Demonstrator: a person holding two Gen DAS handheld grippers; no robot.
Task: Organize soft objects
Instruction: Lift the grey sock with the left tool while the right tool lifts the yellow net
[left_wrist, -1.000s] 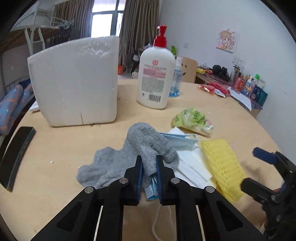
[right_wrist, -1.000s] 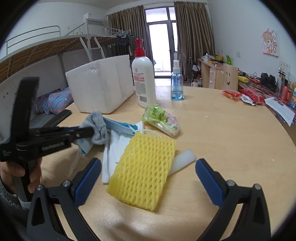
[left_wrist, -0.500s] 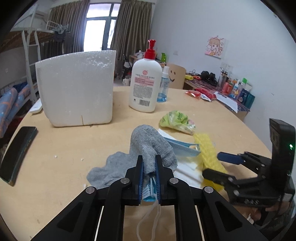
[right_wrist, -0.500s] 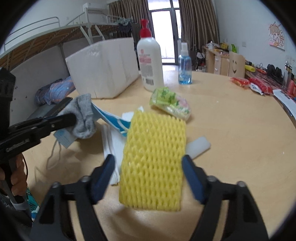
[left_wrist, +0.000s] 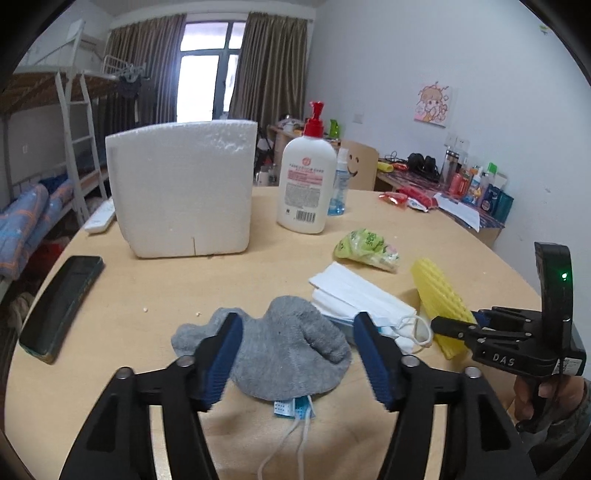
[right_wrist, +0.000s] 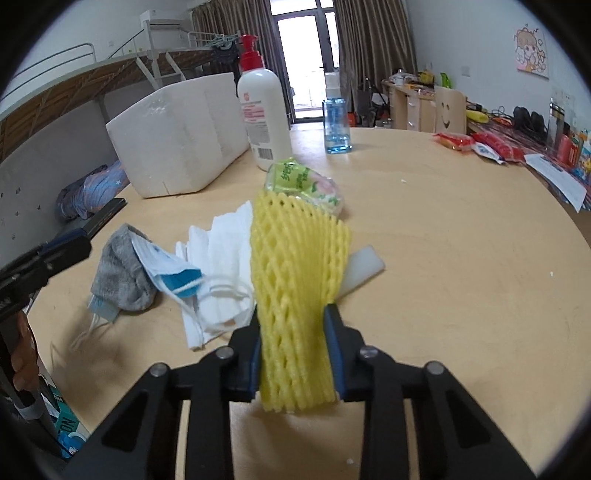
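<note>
A grey sock (left_wrist: 291, 350) lies crumpled on the wooden table, over a blue face mask (left_wrist: 293, 408). My left gripper (left_wrist: 297, 354) stands over it, its jaws opening; the sock lies loose between them and the pads do not press it. My right gripper (right_wrist: 295, 347) is closing on a yellow foam net (right_wrist: 295, 280), whose sides its pads squeeze so that it bulges upward. In the left wrist view the same yellow net (left_wrist: 439, 299) sticks out of the right gripper (left_wrist: 447, 328). White face masks (left_wrist: 360, 293) lie between sock and net.
A white foam box (left_wrist: 181, 192), a lotion pump bottle (left_wrist: 306, 184) and a blue spray bottle (right_wrist: 336, 125) stand at the back. A green tissue pack (left_wrist: 367, 249) lies mid-table, a dark phone (left_wrist: 61, 302) at the left edge, a white foam piece (right_wrist: 364, 267) behind the net.
The left gripper has let go of the sock, which dropped flat onto the table. The right gripper moved forward around the yellow net and closed on it, lifting its near end.
</note>
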